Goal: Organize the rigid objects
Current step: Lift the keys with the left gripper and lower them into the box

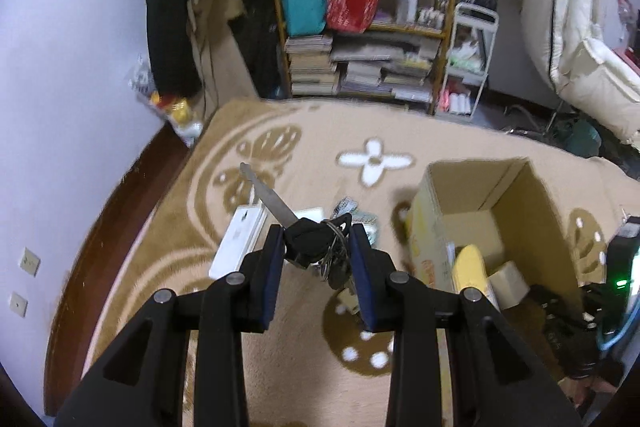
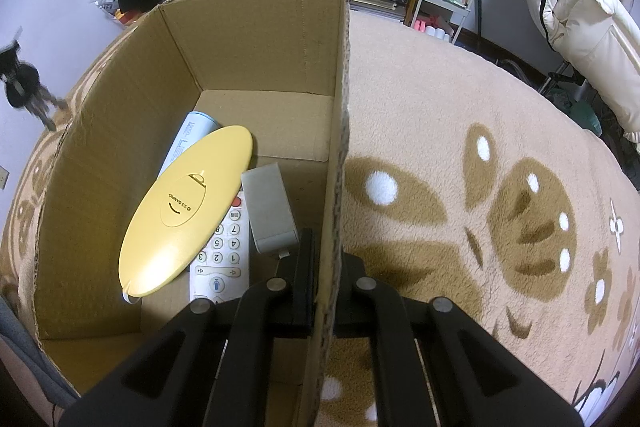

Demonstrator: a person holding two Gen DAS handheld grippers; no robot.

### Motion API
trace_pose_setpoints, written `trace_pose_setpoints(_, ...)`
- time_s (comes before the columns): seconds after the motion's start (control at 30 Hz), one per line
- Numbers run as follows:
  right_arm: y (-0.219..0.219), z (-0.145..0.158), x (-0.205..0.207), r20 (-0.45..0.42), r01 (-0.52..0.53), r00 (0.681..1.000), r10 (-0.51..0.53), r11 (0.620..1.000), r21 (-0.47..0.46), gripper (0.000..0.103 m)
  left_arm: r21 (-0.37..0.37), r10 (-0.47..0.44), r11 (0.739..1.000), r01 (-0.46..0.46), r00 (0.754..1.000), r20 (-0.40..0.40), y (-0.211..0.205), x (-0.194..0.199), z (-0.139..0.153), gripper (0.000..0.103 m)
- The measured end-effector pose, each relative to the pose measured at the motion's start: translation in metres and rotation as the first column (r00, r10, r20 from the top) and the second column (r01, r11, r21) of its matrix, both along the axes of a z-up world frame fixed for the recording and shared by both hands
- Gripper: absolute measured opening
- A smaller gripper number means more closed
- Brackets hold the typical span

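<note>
Dim indoor light, perhaps motion-blurred edges

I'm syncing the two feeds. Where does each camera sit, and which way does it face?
Left wrist: behind the left gripper, above the rug, facing the shelf; its fingers hold keys.
Right wrist: behind the right gripper, looking down into the box; its fingers clamp the box wall.
Shared: box, keys, shelf, rug.

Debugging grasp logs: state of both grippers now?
Left gripper: shut on black-headed key bunch.
Right gripper: shut on brown cardboard box wall.
</note>
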State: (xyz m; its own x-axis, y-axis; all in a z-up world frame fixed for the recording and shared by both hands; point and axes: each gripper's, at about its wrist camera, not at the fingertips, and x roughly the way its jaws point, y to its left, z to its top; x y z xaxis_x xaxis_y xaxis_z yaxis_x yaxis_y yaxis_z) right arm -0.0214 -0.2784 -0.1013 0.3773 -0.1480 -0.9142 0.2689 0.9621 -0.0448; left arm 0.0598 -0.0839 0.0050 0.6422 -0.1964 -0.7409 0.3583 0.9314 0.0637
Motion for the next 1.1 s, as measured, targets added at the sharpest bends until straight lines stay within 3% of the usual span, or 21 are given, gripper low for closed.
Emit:
trace_pose_setpoints(0.2, -0.001, -0.001, 0.0, -0.001, 0.001, 1.0, -0.001, 1.0, 0.006, 0.007, -0.017, -0.103, 0.994, 0.104, 0.991, 0.081, -0.031, -0.033, 0.036, 0.031)
trace_pose_setpoints(0.33, -0.001, -0.001, 0.0, -0.001, 0.001, 1.0, -0.001, 1.0, 0.006, 0.007, -0.026, -0.18, 0.983, 0.183, 0.98, 0.087, -0.055, -0.051, 0.04, 0.031)
trace_pose_setpoints(0.53, -0.001, -0.001, 0.0, -0.001, 0.001, 1.0, -0.001, 1.0, 0.006, 0.007, 0.008, -0.227, 0.974, 0.227, 0.973, 0.027, -0.084, -0.062, 0.014, 0.031)
trace_pose_setpoints(0.73, -0.001, -0.001, 0.0, -0.001, 0.001, 1.0, -0.001, 1.0, 0.007, 0.007, -0.016, -0.225, 0.974, 0.225, 0.971, -0.077, -0.087, -0.052, -0.022, 0.031)
trace_pose_setpoints(1.1, -0.001, -0.001, 0.0, 0.0, 0.001, 1.0, -0.001, 1.0, 0.005, 0.007, 0.01, -0.198, 0.98, 0.201, 0.971, -0.134, -0.082, -0.041, -0.041, 0.031)
